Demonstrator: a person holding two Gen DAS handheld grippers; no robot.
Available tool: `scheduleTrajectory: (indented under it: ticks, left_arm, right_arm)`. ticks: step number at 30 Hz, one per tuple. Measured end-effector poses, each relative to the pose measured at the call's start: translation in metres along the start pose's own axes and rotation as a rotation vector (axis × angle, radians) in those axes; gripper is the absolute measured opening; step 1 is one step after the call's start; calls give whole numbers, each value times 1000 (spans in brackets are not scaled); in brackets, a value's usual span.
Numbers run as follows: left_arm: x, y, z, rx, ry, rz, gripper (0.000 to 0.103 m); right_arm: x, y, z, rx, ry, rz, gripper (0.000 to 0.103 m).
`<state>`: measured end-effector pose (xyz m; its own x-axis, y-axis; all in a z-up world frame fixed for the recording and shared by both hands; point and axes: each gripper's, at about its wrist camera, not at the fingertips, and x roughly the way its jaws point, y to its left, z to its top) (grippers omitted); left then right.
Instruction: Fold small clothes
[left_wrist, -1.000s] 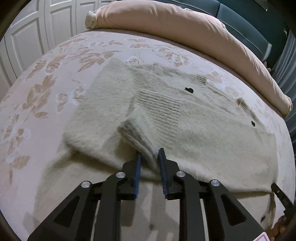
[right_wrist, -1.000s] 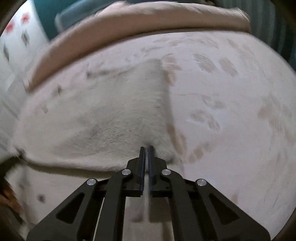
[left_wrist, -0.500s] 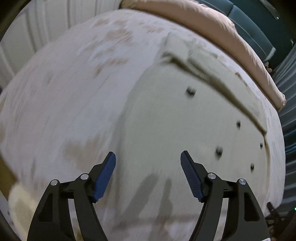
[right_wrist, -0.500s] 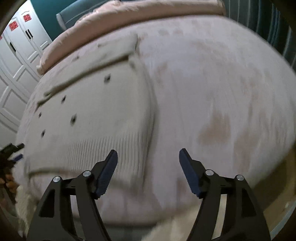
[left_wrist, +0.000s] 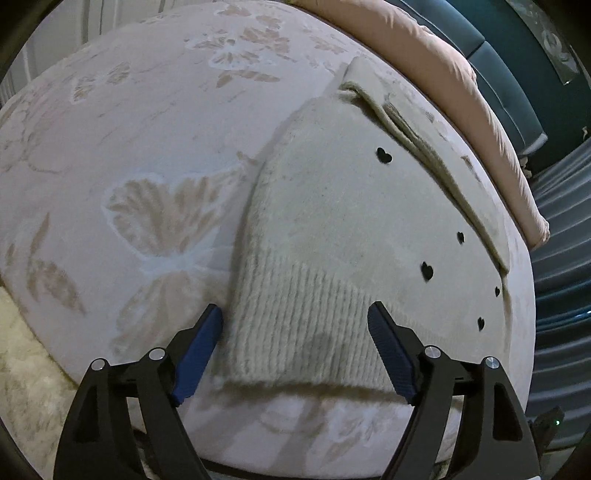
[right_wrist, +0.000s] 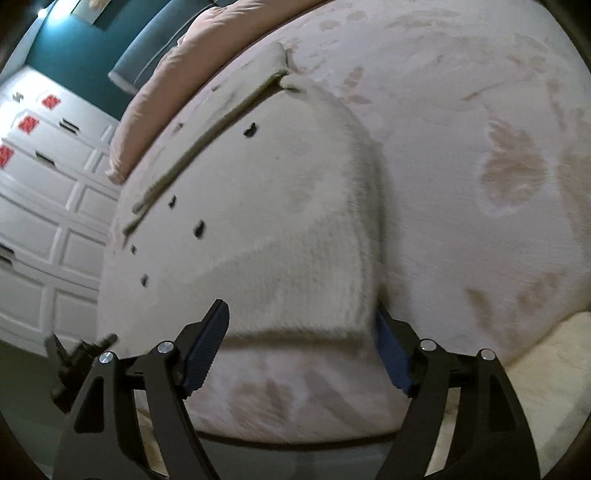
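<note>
One cream sweater (left_wrist: 332, 229) lies flat on the bed cover (left_wrist: 147, 147), folded, with its ribbed hem toward the cameras. One garment only in both views.

Left gripper (left_wrist: 295, 354): jaws opening, now standing wide. Two blue pads (left_wrist: 199, 350) visible. The sweater's near-left hem corner sits between them, just ahead of the tips; the left pad is just beside the sweater's side edge, the right pad over the hem. Neither pad presses the knit; nothing is held.

Right gripper (right_wrist: 301, 350): jaws opening, also wide. Two blue pads (right_wrist: 207, 350). The near-right hem corner lies between and just beyond the tips. The right pad is partly hidden behind the sweater's corner; whether it touches the knit, cannot tell. No grip visible.

Counts:
- Black heart marks (left_wrist: 384, 155) on the sweater: five in the left view, five in the right view (slightly blurred there).
- Folded-over band (left_wrist: 424, 147) along the sweater's far edge: one.
- Pink rolled duvet (left_wrist: 443, 55) beyond the sweater, far from the fingers: one.
- White panelled wardrobe (right_wrist: 48, 206) to the left of the right fingers, with three red stickers (right_wrist: 27, 123).
- The left gripper's tip appears at the lower left edge of the right view.
</note>
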<state>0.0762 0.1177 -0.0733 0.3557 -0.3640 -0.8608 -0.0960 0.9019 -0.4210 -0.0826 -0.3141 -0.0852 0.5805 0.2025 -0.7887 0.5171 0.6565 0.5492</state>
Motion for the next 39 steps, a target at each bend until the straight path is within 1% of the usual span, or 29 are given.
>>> scheduleTrajectory:
  ticks: [1, 2, 3, 4, 5, 7, 9, 11, 13, 15, 19, 21, 22, 24, 26, 28, 29, 31, 32, 33, 34, 35, 36, 37, 38, 39]
  left_arm:
    - [-1, -1, 1, 0, 2, -14, 62]
    - [0, -3, 3, 2, 12, -33, 51]
    - [1, -4, 5, 2, 36, -62, 24]
    - [2, -6, 6, -1, 59, -84, 5]
    - [1, -8, 6, -1, 64, -92, 6]
    - [-11, -13, 6, 13, 34, -98, 5]
    - [-30, -19, 3, 50, 2, -92, 4]
    - [-47, -21, -3, 70, -6, -106, 4]
    - [-64, -20, -13, 105, -5, -102, 4]
    - [-78, -21, -25, 147, 3, -88, 4]
    - [-108, -11, -63, 234, 50, -56, 4]
    - [-122, -1, -90, 250, 99, -47, 4]
    - [-127, 3, -102, 255, 124, -41, 4]
    - [-140, 9, -131, 298, 172, 5, 4]
    - [-152, 17, -154, 311, 229, 34, 4]
    - [-163, 20, -163, 291, 261, 31, 4]
    - [-167, 18, -160, 292, 254, 30, 4]
    - [-177, 6, -144, 314, 194, 9, 4]
    - [-182, -8, -123, 344, 129, -17, 4]
    - [-183, -19, -106, 373, 78, -41, 4]
    - [-181, -30, -90, 396, 33, -54, 4]
    - [-174, -47, -66, 421, -16, -82, 4]
    - [-168, -63, -47, 437, -66, -99, 4]
    - [-158, -82, -20, 450, -148, -94, 4]
    - [-147, -98, -2, 463, -192, -98, 5]
    - [-135, -114, 20, 452, -251, -93, 6]
  right_arm:
    - [3, 1, 2, 13, -1, 7, 69]
    - [7, 3, 4, 23, 3, 6, 58]
    - [8, 5, 5, 25, 7, 7, 49]
    - [9, 8, 6, 23, 6, 3, 29]
    - [8, 12, 7, 14, 6, -8, 6]
    - [1, 16, 6, 3, -14, -6, 5]
    - [-21, 28, 2, -60, -65, -18, 5]
    - [-39, 36, -3, -117, -89, -32, 4]
    - [-55, 40, -9, -151, -95, -43, 3]
    - [-70, 41, -21, -190, -77, -65, 3]
    - [-97, 35, -56, -302, 5, -130, 3]
    - [-108, 23, -80, -327, 90, -146, 3]
    - [-114, 17, -95, -341, 151, -162, 3]
    - [-125, 11, -120, -369, 244, -190, 3]
    - [-136, 9, -139, -373, 323, -192, 3]
    - [-146, 12, -147, -373, 367, -176, 3]
    - [-151, 18, -146, -386, 368, -174, 3]
    - [-156, 28, -129, -407, 317, -162, 4]
    - [-158, 36, -109, -410, 261, -145, 4]
    - [-157, 44, -82, -411, 181, -123, 4]
    - [-156, 48, -66, -410, 132, -110, 4]
    - [-150, 56, -30, -403, 22, -86, 4]
    - [-144, 59, -11, -396, -28, -73, 4]
    - [-134, 62, 13, -381, -72, -51, 5]
    - [-119, 64, 45, -341, -132, -30, 6]
    - [-108, 64, 68, -295, -189, -20, 9]
